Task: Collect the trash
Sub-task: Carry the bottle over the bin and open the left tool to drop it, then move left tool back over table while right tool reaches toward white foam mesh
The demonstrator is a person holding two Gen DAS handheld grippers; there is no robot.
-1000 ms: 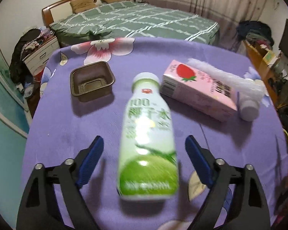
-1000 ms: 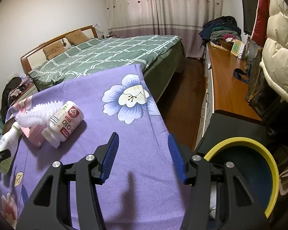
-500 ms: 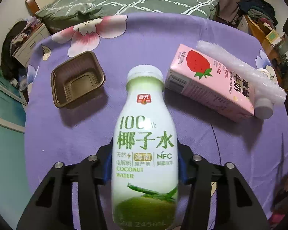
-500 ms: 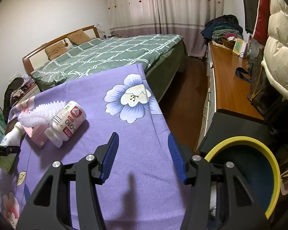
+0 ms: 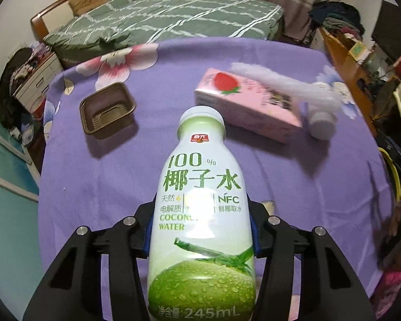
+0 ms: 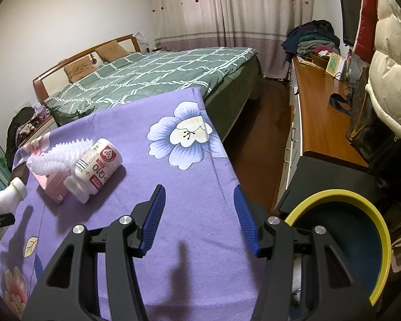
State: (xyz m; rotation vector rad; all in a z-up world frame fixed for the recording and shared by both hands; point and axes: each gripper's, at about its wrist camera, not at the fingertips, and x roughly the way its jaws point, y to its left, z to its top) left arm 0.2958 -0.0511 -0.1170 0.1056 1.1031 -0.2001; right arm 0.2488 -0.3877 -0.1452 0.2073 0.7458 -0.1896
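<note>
My left gripper [image 5: 200,230] is shut on a green-and-white coconut water bottle [image 5: 200,214] and holds it above the purple tablecloth [image 5: 107,182]; the bottle also shows at the left edge of the right wrist view [image 6: 6,198]. On the table lie a brown plastic tray [image 5: 107,112], a pink strawberry milk carton [image 5: 248,107], a white foam wrap [image 5: 280,85] and a white pill bottle [image 6: 96,168]. My right gripper [image 6: 199,219] is open and empty over the table's right edge, beside a yellow-rimmed trash bin [image 6: 342,238].
A bed with a green checked cover [image 6: 157,77] stands behind the table. A wooden desk [image 6: 320,123] with clutter runs along the right wall. A nightstand [image 5: 34,85] is at the far left.
My left gripper closed on the coconut water bottle and lifted it off the table. My right gripper stayed open and barely moved.
</note>
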